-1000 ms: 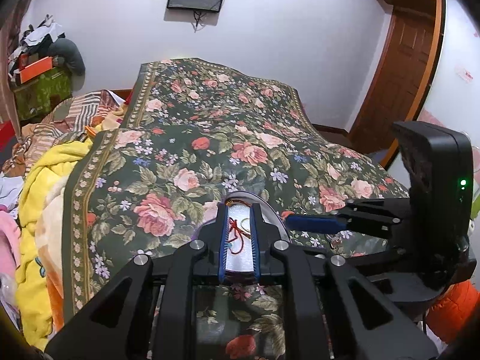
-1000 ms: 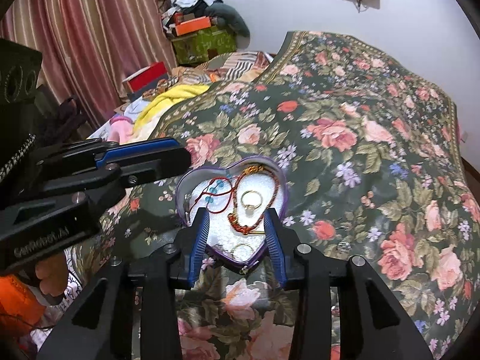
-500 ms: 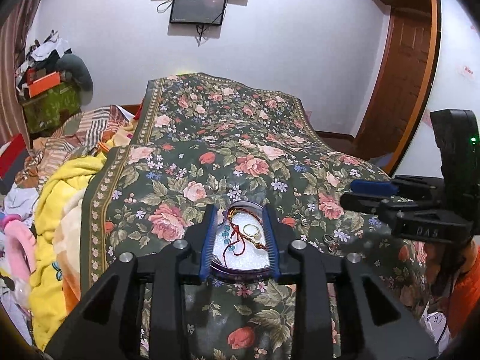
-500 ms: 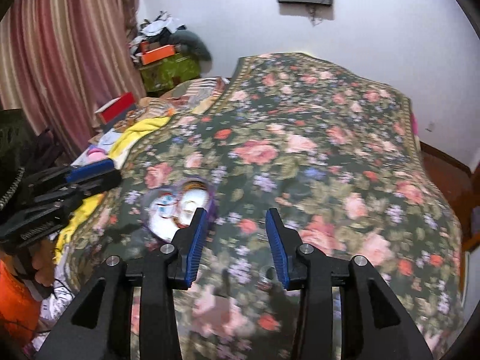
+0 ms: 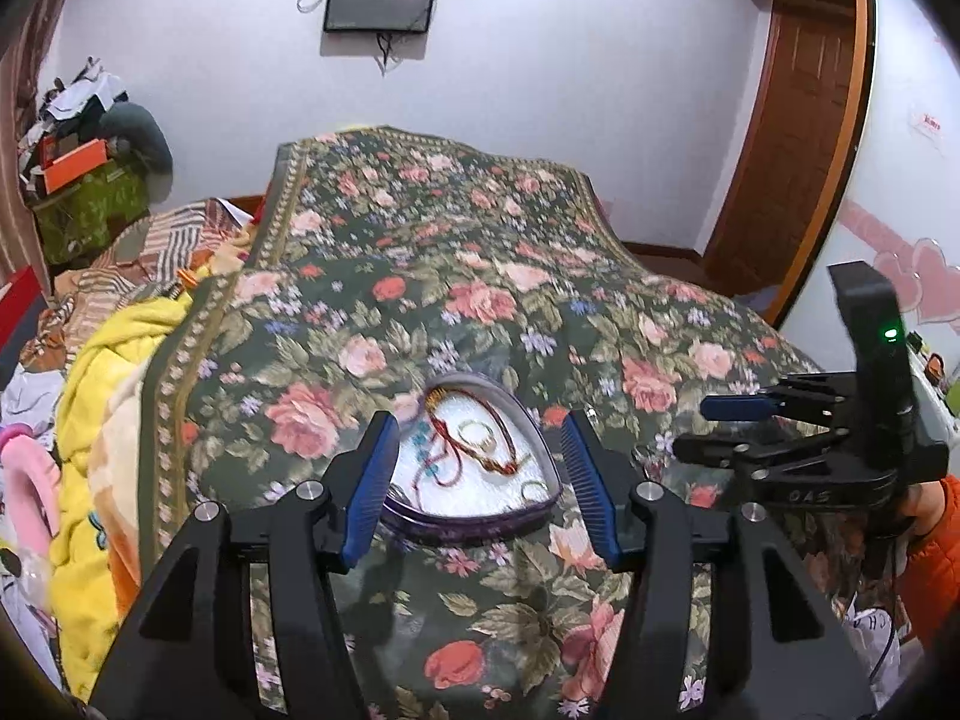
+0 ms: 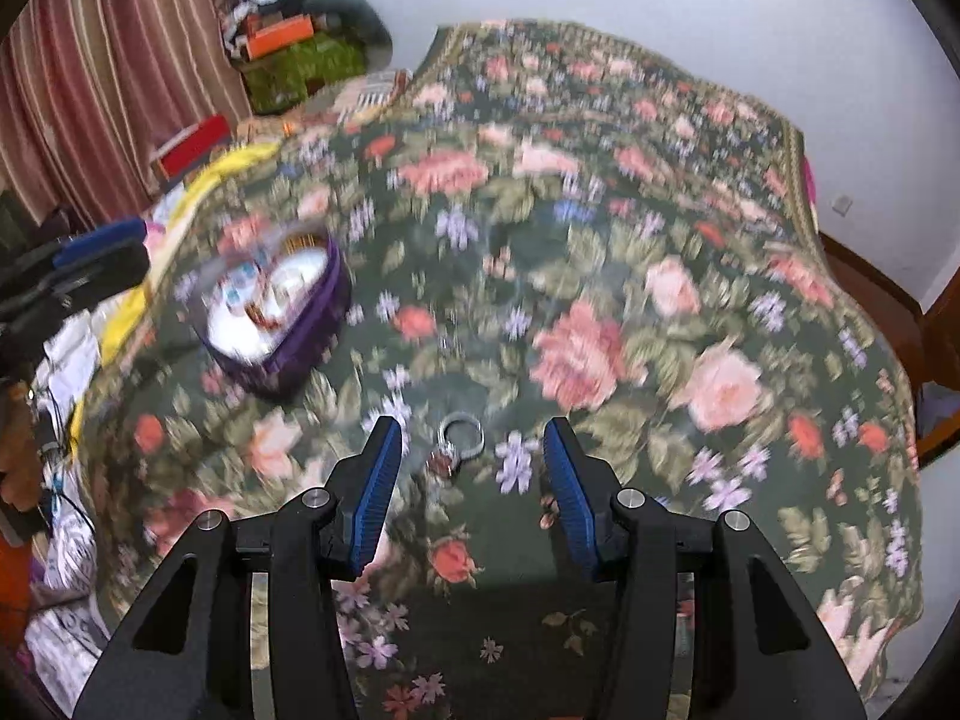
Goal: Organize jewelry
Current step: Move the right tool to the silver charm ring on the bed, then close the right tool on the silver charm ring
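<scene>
bed cover (image 5: 480,276): i am looking at a dark green floral spread lying over the whole bed, with pink roses all across it; everything i am working with is resting on it.
yellow blanket (image 5: 114,396): it is bunching along the left edge of the bed in the left wrist view.
door (image 5: 786,138): brown wood, standing at the far right beyond the bed.
left gripper (image 5: 480,486): i am holding it low over the near part of the bed with its jaws spread wide and nothing between them; its blue pads (image 5: 369,480) are flanking the box on both sides without touching it, as far as i am seeing.
right gripper (image 6: 471,483): i am holding it with jaws spread apart and empty, hovering over the cover; in the left wrist view it is showing at the right edge (image 5: 738,407).
heart box (image 5: 480,474): purple heart-shaped tin with a white lining, sitting open on the cover; in the right wrist view it is lying well off to the left (image 6: 276,312), blurred.
red cord bracelet (image 5: 456,450): it is lying tangled inside the box on the lining.
gold ring (image 5: 477,432): it is resting inside the box, beside the cord.
silver ring (image 6: 459,438): it is lying loose on the cover, outside the box, just ahead of my right pads and between their lines.
</scene>
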